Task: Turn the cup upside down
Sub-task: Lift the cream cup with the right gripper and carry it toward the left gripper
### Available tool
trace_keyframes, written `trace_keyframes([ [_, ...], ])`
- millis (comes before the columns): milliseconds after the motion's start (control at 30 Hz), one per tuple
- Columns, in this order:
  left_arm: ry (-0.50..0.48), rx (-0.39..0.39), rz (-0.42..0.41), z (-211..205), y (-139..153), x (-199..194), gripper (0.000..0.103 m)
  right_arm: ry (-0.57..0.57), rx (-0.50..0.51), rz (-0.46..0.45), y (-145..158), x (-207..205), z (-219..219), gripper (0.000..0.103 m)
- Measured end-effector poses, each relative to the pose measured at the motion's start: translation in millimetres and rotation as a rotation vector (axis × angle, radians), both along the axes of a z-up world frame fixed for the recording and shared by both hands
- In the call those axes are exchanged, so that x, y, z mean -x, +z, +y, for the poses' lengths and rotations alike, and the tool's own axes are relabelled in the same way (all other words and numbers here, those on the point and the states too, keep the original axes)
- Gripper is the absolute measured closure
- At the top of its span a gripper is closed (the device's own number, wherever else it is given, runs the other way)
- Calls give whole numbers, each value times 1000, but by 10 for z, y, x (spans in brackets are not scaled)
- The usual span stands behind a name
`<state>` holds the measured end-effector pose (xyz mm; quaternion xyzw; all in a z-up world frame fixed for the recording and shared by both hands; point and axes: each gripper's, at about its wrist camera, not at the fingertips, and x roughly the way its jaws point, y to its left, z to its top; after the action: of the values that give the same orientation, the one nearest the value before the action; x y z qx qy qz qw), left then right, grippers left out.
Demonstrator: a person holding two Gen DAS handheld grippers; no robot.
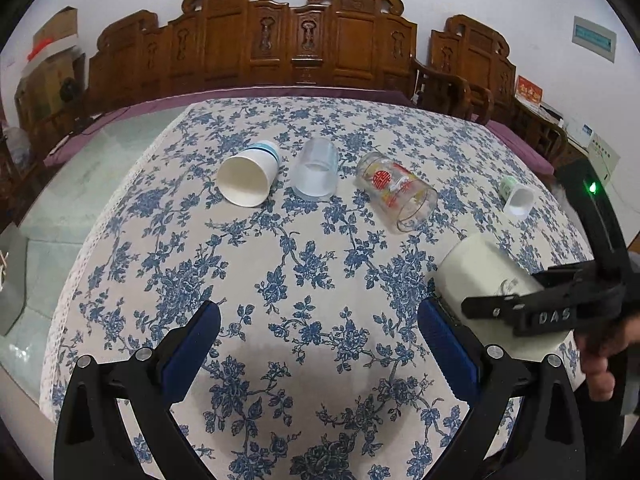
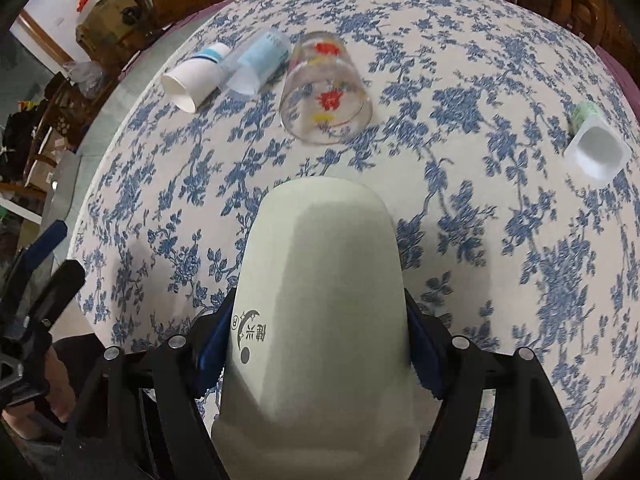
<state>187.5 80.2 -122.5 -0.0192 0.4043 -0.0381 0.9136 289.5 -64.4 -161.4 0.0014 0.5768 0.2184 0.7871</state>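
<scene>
Pinched between the blue pads (image 2: 424, 360) of the right gripper (image 2: 320, 344), a pale cup (image 2: 320, 300) filled the lower middle of the right wrist view, its closed base pointing away toward 12 o'clock and its dark printed logo reading upside down. From the left wrist view the same cup (image 1: 480, 276) sat at 4 o'clock, clamped by the right gripper (image 1: 532, 312). The left gripper (image 1: 320, 344) hung above the cloth (image 1: 304, 272) with its jaws spread wide and nothing between them. Farther out, four more vessels lay on their sides across the blue-flowered cloth: a paper cup (image 1: 249, 176) at 11 o'clock, a clear tumbler (image 1: 316, 174) just beside it, a printed glass (image 1: 400, 190) at 1 o'clock, and a small white pot (image 1: 517, 196) at 2 o'clock. Carved wooden chairs (image 1: 296, 36) stood beyond the table.
</scene>
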Motion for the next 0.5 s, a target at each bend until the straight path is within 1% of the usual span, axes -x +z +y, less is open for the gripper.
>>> trace_keyframes([
  [100, 2, 2, 2, 13, -6, -10, 8, 9, 18, -19, -31, 12, 36, 25],
  [200, 3, 5, 4, 15, -9, -22, 8, 16, 27, -66, -18, 55, 60, 24],
  [300, -2, 12, 13, -9, -23, -29, 8, 3, -9, -146, 137, 171, -7, 24],
  [367, -5, 7, 21, -44, -28, -33, 8, -24, -47, -215, 274, 286, -145, 24],
  [400, -8, 8, 25, -60, -30, -36, 8, -38, -63, -253, 345, 342, -225, 24],
  [433, -16, 8, 34, -103, -30, -32, 8, -50, -87, -313, 443, 436, -347, 23],
  [500, -22, 9, 45, -164, -28, -14, 8, -67, -79, -396, 556, 536, -517, 19],
])
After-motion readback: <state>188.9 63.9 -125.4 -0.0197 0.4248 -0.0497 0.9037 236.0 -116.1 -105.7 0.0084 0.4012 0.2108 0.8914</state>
